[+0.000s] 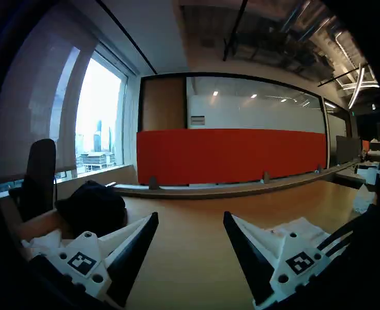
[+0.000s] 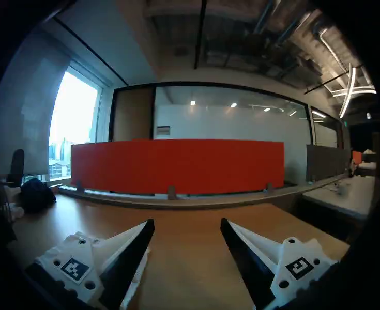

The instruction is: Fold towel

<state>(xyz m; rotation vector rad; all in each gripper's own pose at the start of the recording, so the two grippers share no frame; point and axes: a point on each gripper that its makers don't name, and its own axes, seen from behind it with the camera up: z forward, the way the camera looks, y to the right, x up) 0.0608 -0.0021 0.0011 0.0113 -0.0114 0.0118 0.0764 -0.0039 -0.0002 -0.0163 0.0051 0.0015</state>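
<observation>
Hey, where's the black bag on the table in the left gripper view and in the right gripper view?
Left gripper view: black bag low on the left, on the wooden table.
Right gripper view: black bag far left at mid height, smaller and farther off.
Shared landmark: the red partition along the table's far edge, right of the bag in both.

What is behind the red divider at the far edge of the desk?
Behind the red divider rises a glass partition, with a white wall and ceiling lights beyond it. Whatever stands lower down is covered by the divider.
</observation>
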